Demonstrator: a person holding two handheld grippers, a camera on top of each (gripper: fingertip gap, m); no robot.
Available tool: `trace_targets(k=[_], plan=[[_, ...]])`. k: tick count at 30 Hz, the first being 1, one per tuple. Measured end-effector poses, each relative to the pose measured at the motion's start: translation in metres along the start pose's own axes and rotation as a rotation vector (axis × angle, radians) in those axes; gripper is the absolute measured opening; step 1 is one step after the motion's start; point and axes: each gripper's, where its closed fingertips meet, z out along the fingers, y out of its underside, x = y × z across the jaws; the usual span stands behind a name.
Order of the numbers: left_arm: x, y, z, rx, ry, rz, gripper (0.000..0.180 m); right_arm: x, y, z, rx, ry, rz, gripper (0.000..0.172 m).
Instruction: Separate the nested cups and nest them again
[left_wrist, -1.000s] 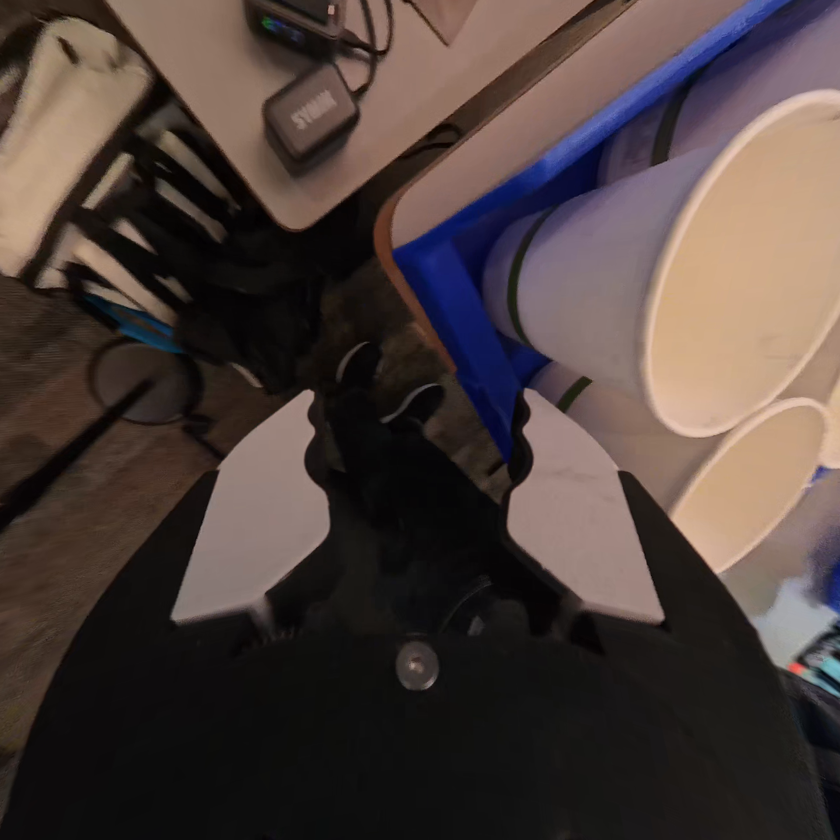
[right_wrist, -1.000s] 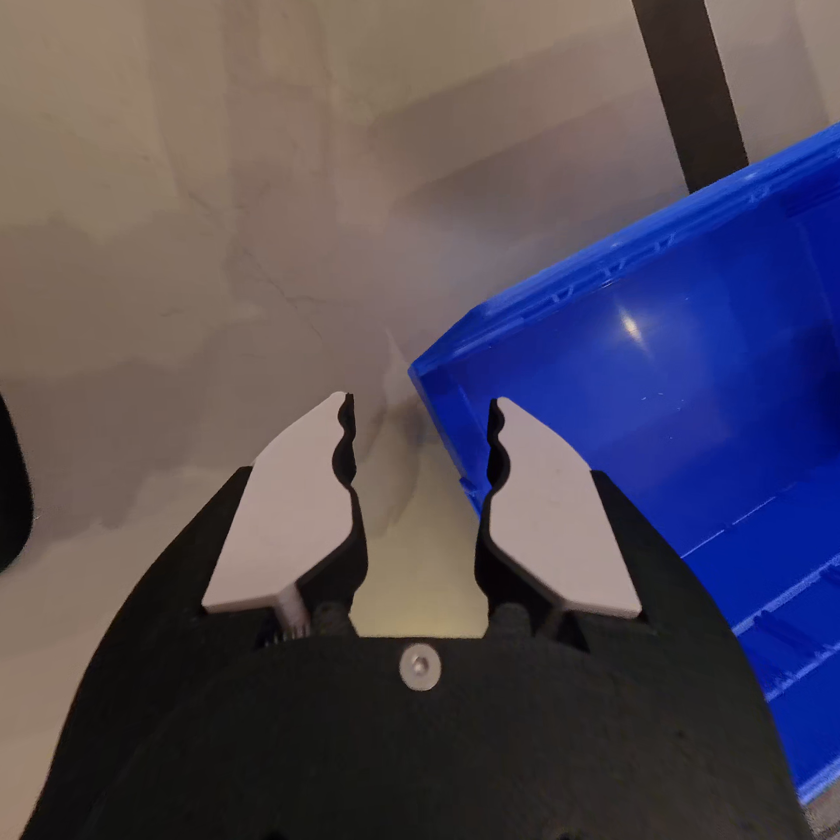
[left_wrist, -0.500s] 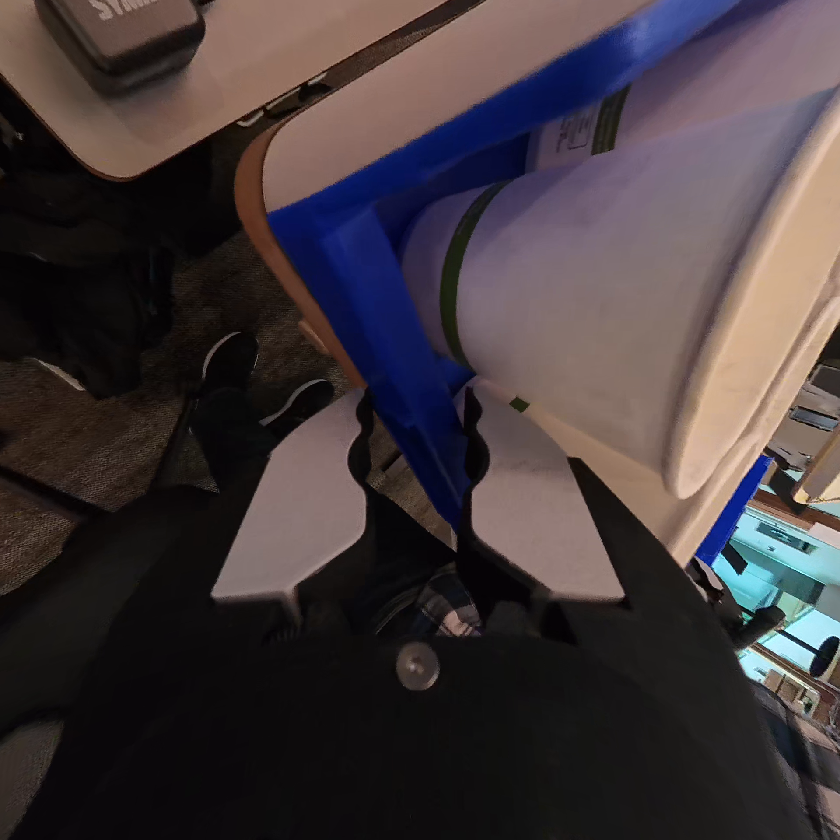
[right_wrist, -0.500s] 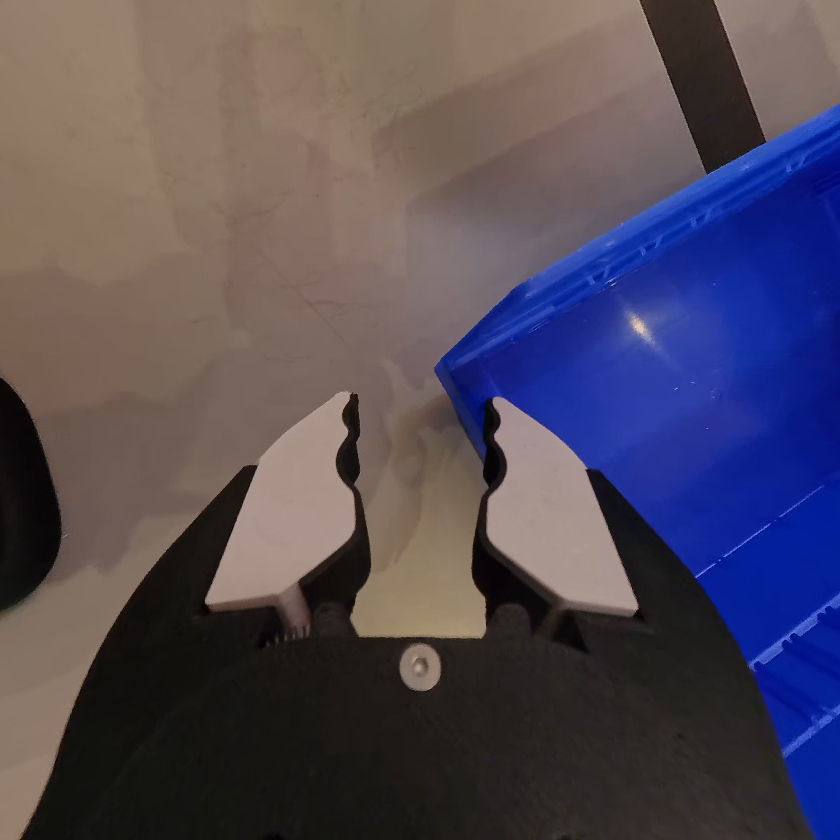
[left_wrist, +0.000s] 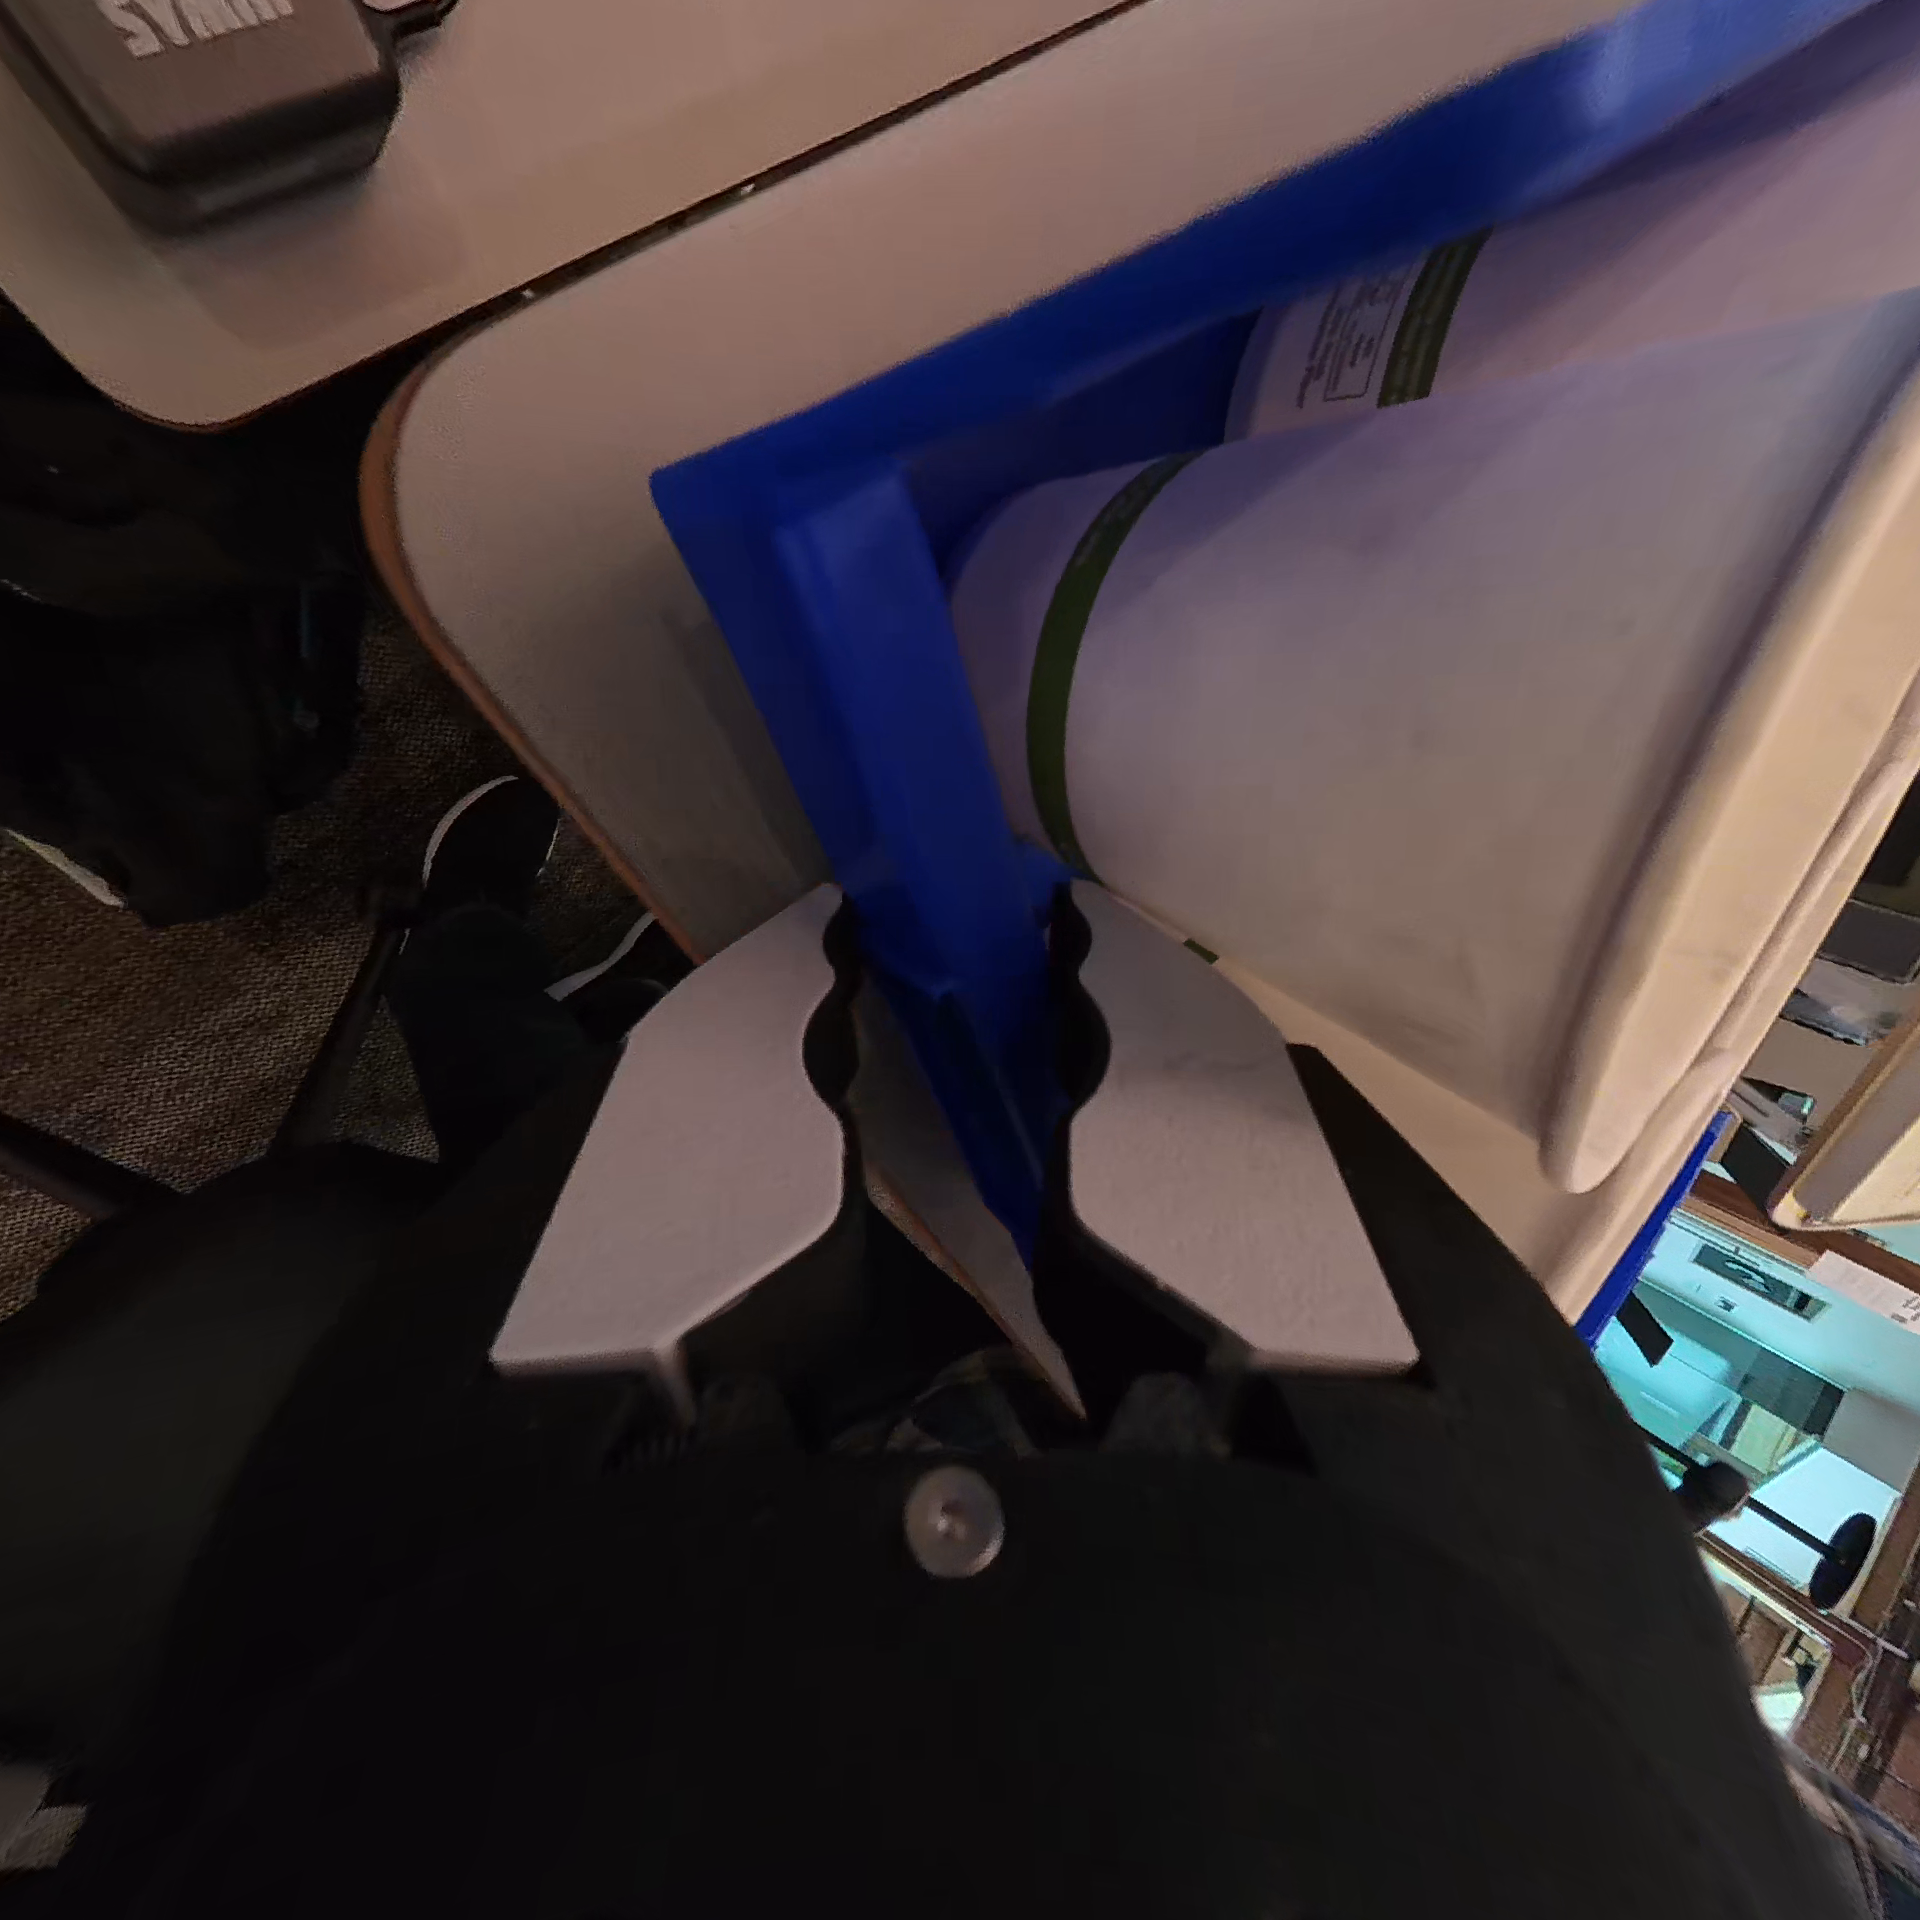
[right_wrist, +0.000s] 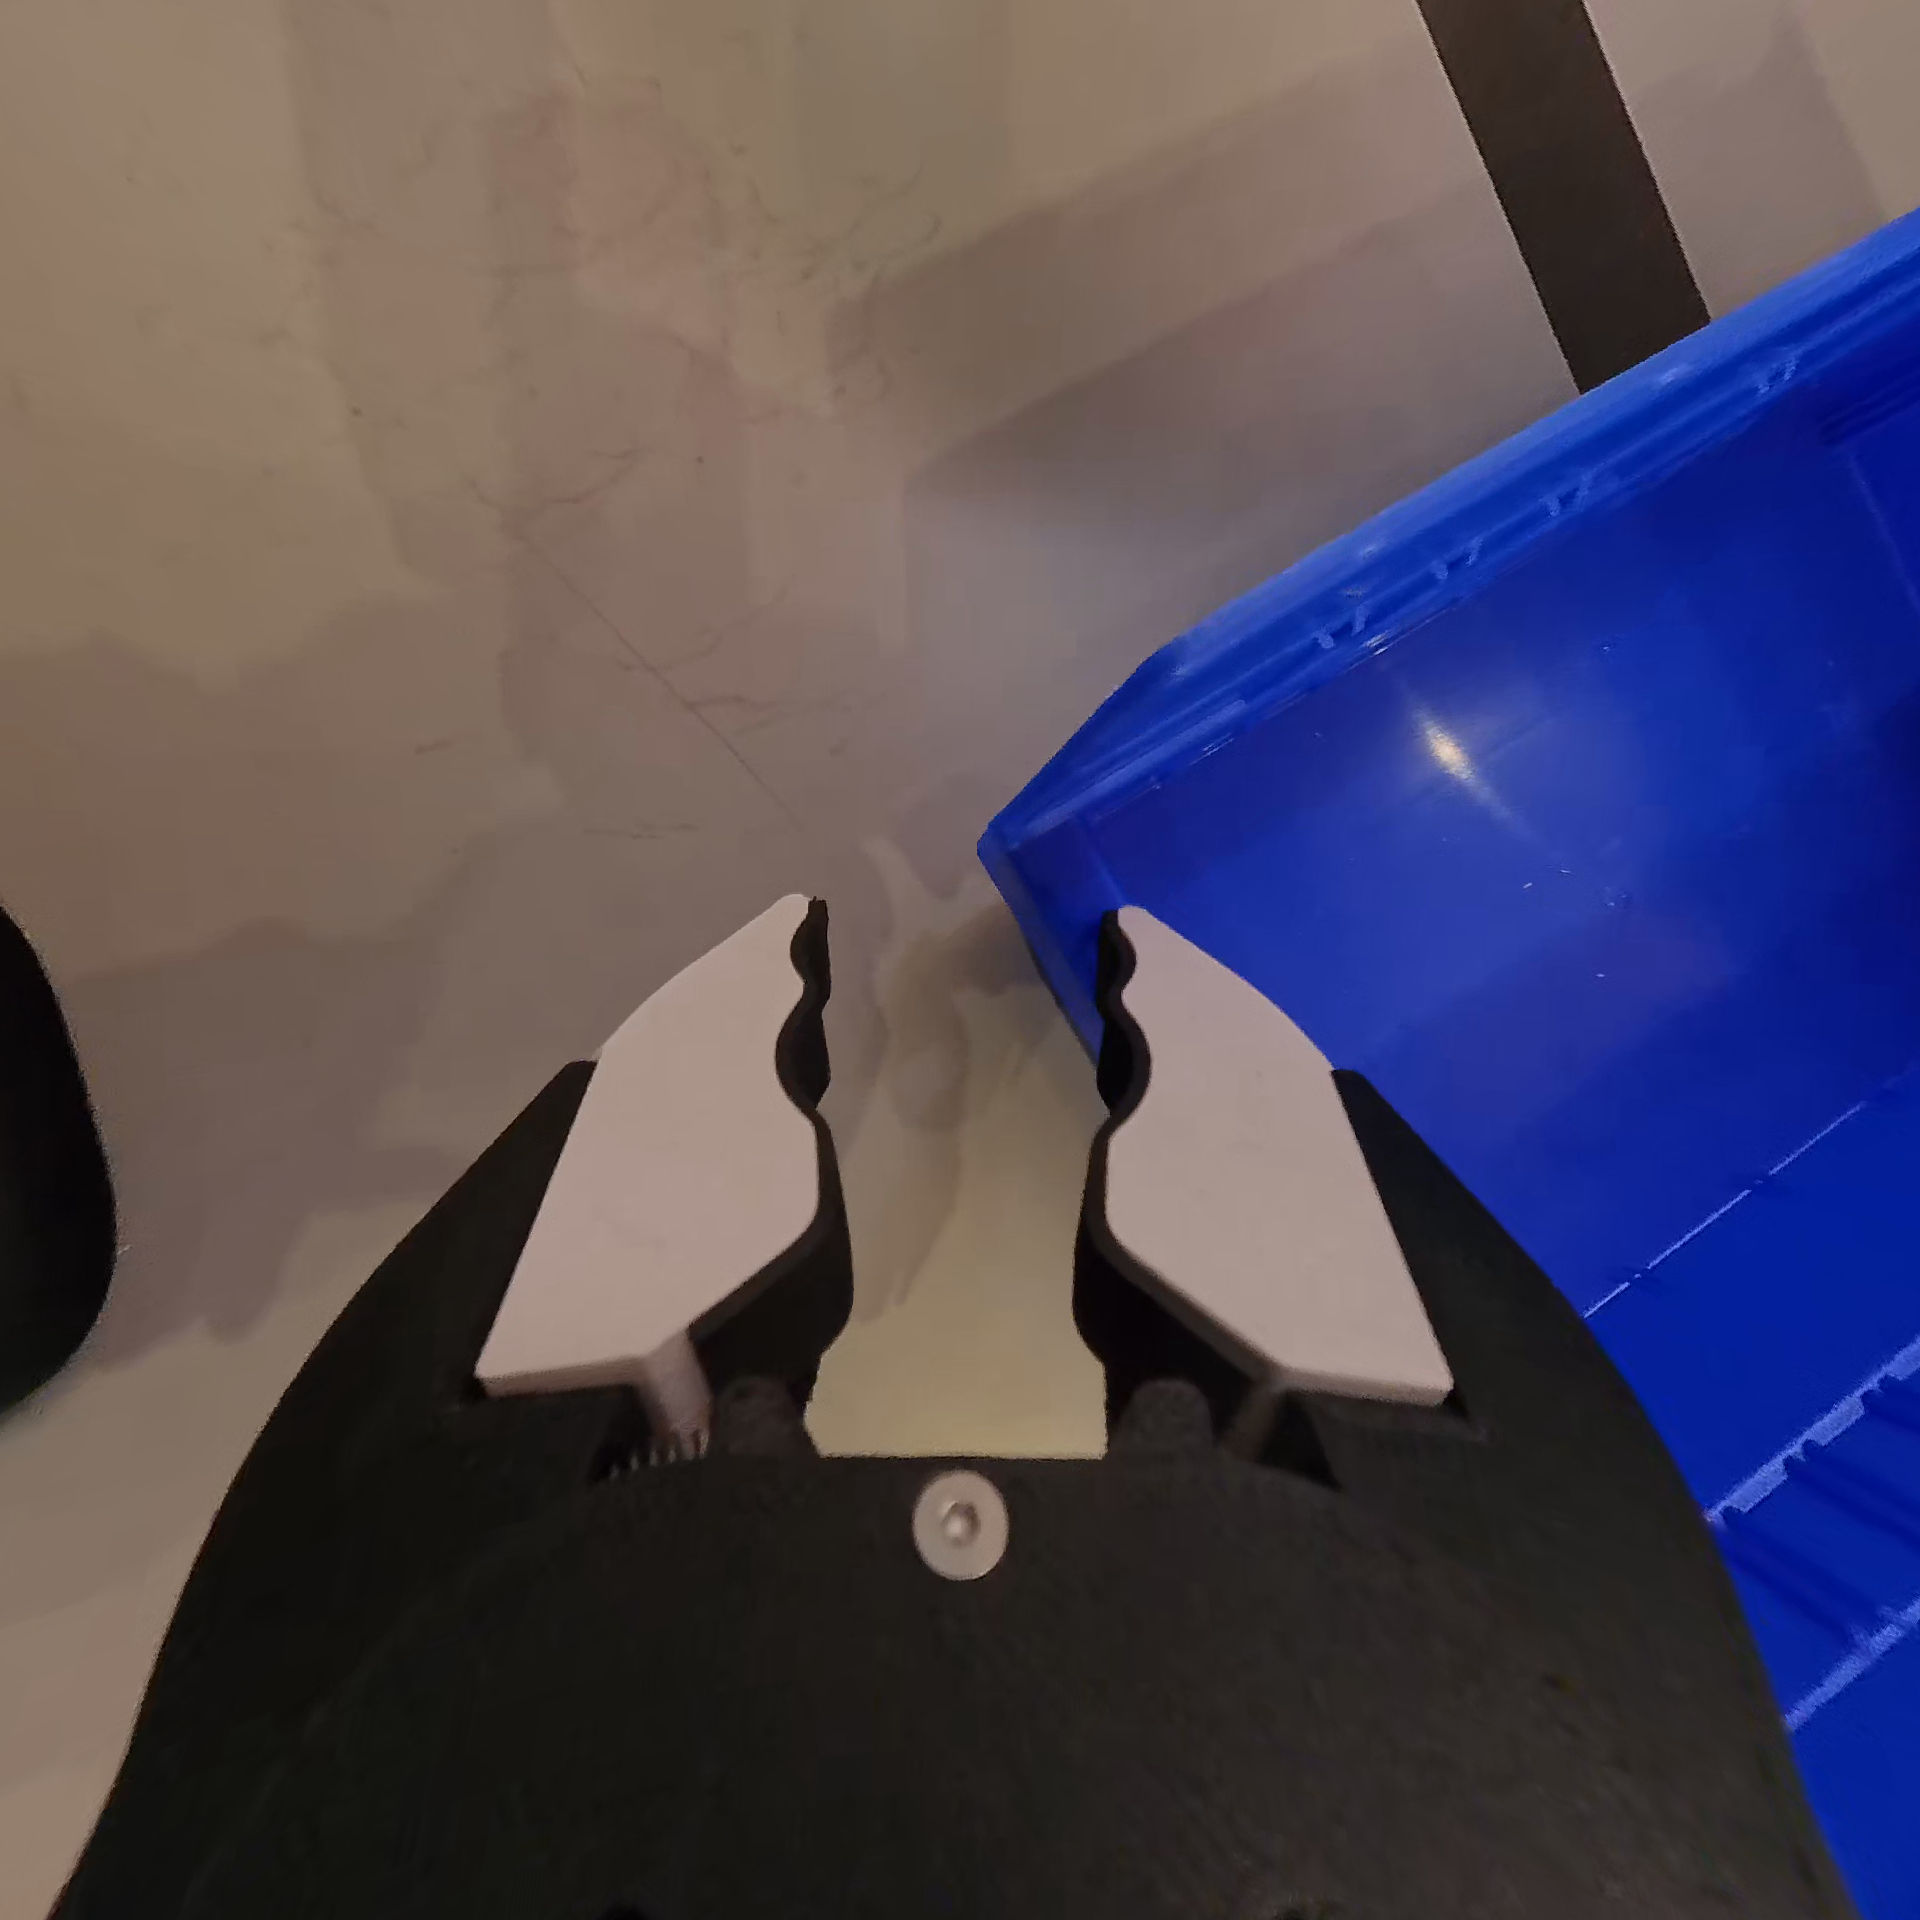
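Blue plastic first: seems to sit pinched in the jaws of the left gripper (left_wrist: 951, 914), one finger outside the near wall of the blue bin (left_wrist: 883, 675) and one inside, though blur at the tips makes firm pressure hard to confirm. Holds no cup yet. Inside the bin, lying on their sides with open mouths towards the right of the left wrist view: the white paper cups (left_wrist: 1455, 779), green-banded near the base, the nearest one resting just beside the inner finger, another tucked behind it.

On the right gripper (right_wrist: 961, 914), jaws spread with nothing between them, poised over the pale surface (right_wrist: 520, 416), one fingertip just beside the bin's corner (right_wrist: 1558, 935).

Judging the step as steadying the bin before fetching the cups. To do it well:
- Clamp the wall squarely, low enough on the rim to stop the bin tipping or sliding off the rounded edge of the surface (left_wrist: 582, 520).
- Avoid nudging the nearest cup with the inner finger.
- Bring the open right jaws over the rim and in towards a cup mouth, gripping the paper lightly enough to spare it from crushing.
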Motion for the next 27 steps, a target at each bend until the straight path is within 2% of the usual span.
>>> trace_targets(k=[12,17,19,22,27], plan=[[0.047,-0.014,0.038,0.093,0.044,-0.032,0.033,-0.007,0.003,-0.001,0.023,0.012,0.013,0.047],[0.050,-0.008,0.038,0.107,0.058,-0.030,0.036,-0.016,0.010,0.004,-0.015,0.006,-0.019,0.048],[0.048,0.000,0.036,0.077,0.085,-0.052,0.048,-0.017,0.007,0.002,-0.003,0.008,-0.021,0.048],[0.048,0.015,0.029,0.038,0.102,-0.061,0.053,-0.015,0.005,-0.001,0.006,0.013,-0.020,0.048],[0.053,0.032,0.028,0.007,0.152,-0.097,0.050,-0.010,0.002,-0.001,0.011,0.015,-0.024,0.047]])
